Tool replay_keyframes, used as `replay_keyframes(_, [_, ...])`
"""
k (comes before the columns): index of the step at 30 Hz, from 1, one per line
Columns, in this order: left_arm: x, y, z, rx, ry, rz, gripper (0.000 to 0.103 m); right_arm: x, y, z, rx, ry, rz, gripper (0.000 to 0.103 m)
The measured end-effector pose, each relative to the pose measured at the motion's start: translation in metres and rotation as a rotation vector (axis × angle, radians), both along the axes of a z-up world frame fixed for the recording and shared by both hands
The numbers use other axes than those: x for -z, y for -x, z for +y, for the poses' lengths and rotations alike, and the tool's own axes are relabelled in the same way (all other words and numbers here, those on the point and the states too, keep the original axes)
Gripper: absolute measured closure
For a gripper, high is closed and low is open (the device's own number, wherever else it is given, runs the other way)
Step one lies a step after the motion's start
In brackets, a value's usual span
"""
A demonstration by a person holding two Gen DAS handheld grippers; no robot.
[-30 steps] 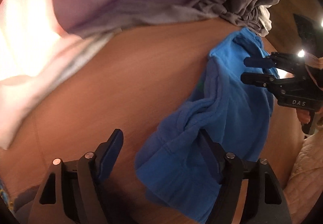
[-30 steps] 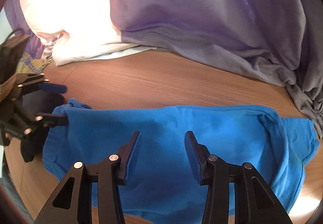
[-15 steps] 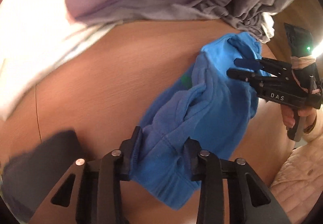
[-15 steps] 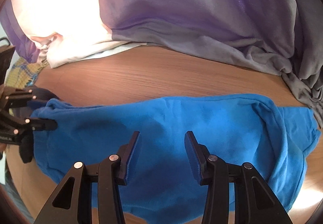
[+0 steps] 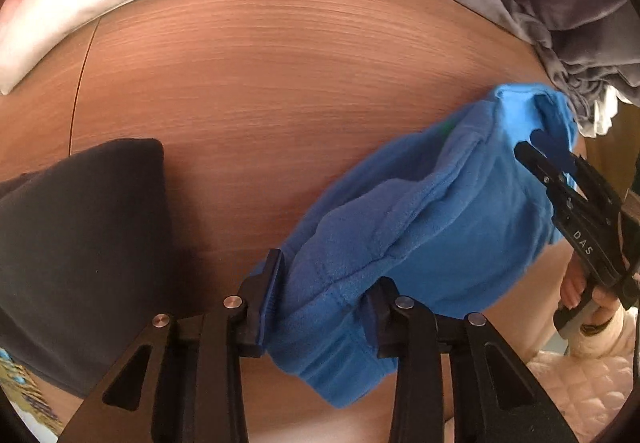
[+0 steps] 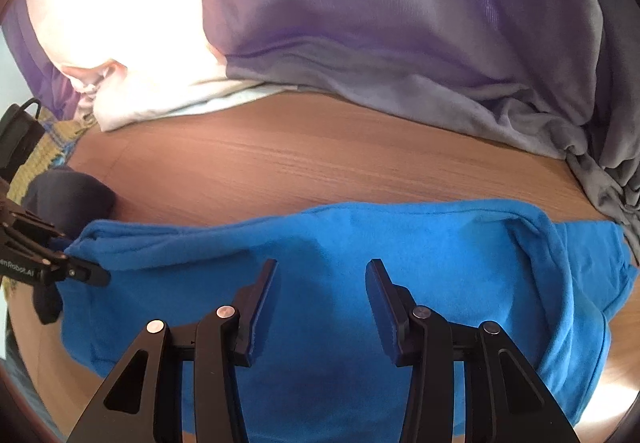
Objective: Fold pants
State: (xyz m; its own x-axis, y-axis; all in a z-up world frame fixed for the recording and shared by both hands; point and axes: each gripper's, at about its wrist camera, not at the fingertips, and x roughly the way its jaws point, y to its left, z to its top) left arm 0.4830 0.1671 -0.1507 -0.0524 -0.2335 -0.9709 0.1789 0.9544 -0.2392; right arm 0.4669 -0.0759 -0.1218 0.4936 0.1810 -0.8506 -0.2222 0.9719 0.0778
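Gripping pants (image 5: 420,227): left gripper (image 5: 320,307), left view.

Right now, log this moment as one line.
left tool: shut on blue pants | right tool: open above pants | table: wood

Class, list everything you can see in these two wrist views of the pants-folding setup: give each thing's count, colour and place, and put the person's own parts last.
Blue pants: one, bright blue fleece, lying bunched across the near side of the table.
Table: one, brown wood grain, under everything.
Grey-purple cloth: one heap, along the far side of the table.
White cloth: one, far left, beside the heap.
Dark cloth: one, near black, on the table left of the pants.
Left gripper: one, black, closed on one end of the pants.
Right gripper: one, black, jaws apart over the pants' middle.
Person's hand: one, holding the right gripper's handle.
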Motion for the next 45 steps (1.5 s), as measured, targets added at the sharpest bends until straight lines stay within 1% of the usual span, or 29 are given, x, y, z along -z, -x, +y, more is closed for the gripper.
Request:
replay_keyframes(2, [0.003,0.0,0.0,-0.007,-0.014,-0.004,0.065,0.008,-0.002,-0.003,0.012,0.01,0.017,0.058])
replay_keyframes(3, [0.003,0.0,-0.001,-0.008,-0.027,-0.011,0.063,0.01,-0.003,-0.004,0.017,0.014,0.024,0.058])
replay_keyframes(5, [0.004,0.002,-0.001,-0.018,-0.031,-0.017,0.062,0.016,-0.004,-0.006,0.027,0.018,0.036,0.058])
replay_keyframes(7, [0.005,0.005,0.0,-0.028,-0.053,-0.028,0.052,0.019,-0.004,-0.007,0.033,0.021,0.043,0.058])
replay_keyframes(9, [0.004,0.005,0.0,-0.032,-0.074,-0.067,0.049,0.021,-0.004,-0.008,0.034,0.02,0.043,0.058])
replay_keyframes(11, [-0.003,0.012,-0.002,-0.04,-0.085,-0.106,0.05,0.02,-0.003,-0.009,0.034,0.017,0.039,0.058])
replay_keyframes(13, [-0.019,0.024,-0.008,-0.031,-0.117,-0.189,0.051,0.017,-0.001,-0.011,0.034,0.011,0.03,0.058])
replay_keyframes(14, [-0.029,0.031,-0.012,-0.024,-0.145,-0.24,0.05,0.013,0.002,-0.012,0.033,0.0,0.021,0.058])
replay_keyframes(16, [-0.051,0.049,-0.02,-0.006,-0.179,-0.347,0.042,0.002,0.01,-0.019,0.037,-0.027,-0.006,0.058])
replay_keyframes(18, [-0.067,0.064,-0.027,0.001,-0.185,-0.419,0.039,-0.008,0.02,-0.025,0.039,-0.049,-0.033,0.058])
replay_keyframes(20, [-0.079,0.079,-0.034,0.01,-0.178,-0.477,0.039,-0.021,0.031,-0.035,0.046,-0.065,-0.069,0.058])
replay_keyframes(24, [-0.098,0.107,-0.063,0.021,-0.162,-0.593,0.039,-0.038,0.051,-0.055,0.067,-0.103,-0.104,0.058])
replay_keyframes(27, [-0.102,0.123,-0.085,0.013,-0.141,-0.654,0.039,-0.048,0.068,-0.072,0.076,-0.113,-0.128,0.058])
replay_keyframes(28, [-0.099,0.125,-0.098,0.014,-0.115,-0.671,0.038,-0.05,0.073,-0.078,0.079,-0.111,-0.134,0.058])
replay_keyframes(31, [-0.096,0.134,-0.119,0.006,-0.063,-0.702,0.038,-0.055,0.091,-0.099,0.09,-0.099,-0.151,0.058])
replay_keyframes(33, [-0.094,0.143,-0.136,0.001,-0.027,-0.709,0.037,-0.056,0.104,-0.115,0.106,-0.078,-0.163,0.058])
replay_keyframes(36, [-0.085,0.153,-0.163,0.018,0.027,-0.707,0.037,-0.05,0.118,-0.142,0.141,-0.062,-0.149,0.058])
replay_keyframes(39, [-0.075,0.161,-0.188,0.032,0.064,-0.702,0.037,-0.04,0.132,-0.167,0.173,-0.042,-0.124,0.058])
replay_keyframes(41, [-0.067,0.163,-0.204,0.046,0.071,-0.692,0.037,-0.035,0.139,-0.182,0.19,-0.027,-0.106,0.058])
replay_keyframes(43, [-0.059,0.166,-0.217,0.056,0.049,-0.697,0.037,-0.029,0.144,-0.193,0.195,-0.018,-0.092,0.058])
replay_keyframes(45, [-0.051,0.167,-0.225,0.045,0.045,-0.69,0.037,-0.024,0.148,-0.201,0.187,-0.011,-0.08,0.058])
